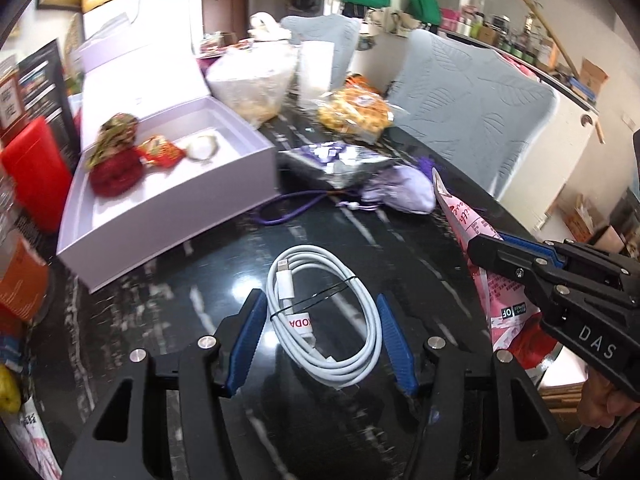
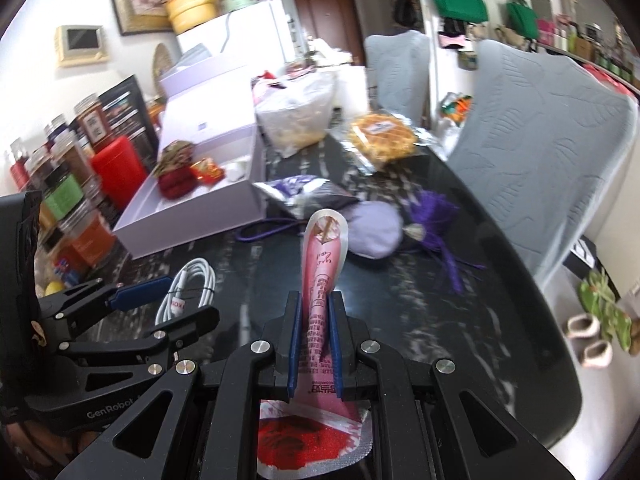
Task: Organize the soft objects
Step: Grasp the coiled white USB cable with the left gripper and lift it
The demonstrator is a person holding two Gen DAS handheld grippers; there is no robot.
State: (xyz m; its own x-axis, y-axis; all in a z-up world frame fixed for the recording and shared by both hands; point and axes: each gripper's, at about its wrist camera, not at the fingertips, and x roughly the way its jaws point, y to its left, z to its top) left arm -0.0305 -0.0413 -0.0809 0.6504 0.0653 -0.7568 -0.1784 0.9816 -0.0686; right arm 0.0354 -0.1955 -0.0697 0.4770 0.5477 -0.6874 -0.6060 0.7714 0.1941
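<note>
Standing apart, the jaws of the left gripper [image 1: 320, 322] are seen on either side of the coiled white cable [image 1: 326, 316]; whether the blue pads press the coil cannot be told, since a strip of dark tabletop appears to show between each pad and the cable in the left wrist view. No lift of the coil off the table [image 1: 400, 248] can be confirmed. The coil's long axis is seen running obliquely across the gap between the pads.

The right gripper [image 2: 314, 332] is noted with its jaws drawn together and clamped on a pink sachet [image 2: 324, 256], which is held clear of the table and stands out forward beyond the fingertips, its long axis lying along the fingers.

Outward from both grippers, the open lilac box [image 1: 168, 208] is located ahead and to the left in each view. It is the left gripper that lies nearer to it; the right gripper is placed on the far side of the left one. Small soft items, among them a red pouch [image 1: 116, 170], are already seen inside. A lilac drawstring pouch [image 1: 408, 192] and a silver-and-purple packet [image 1: 340, 162] are left on the table just beside the box's near corner.

It is judged that delivery of the sachet calls for travel leftward, across or behind the left gripper.
</note>
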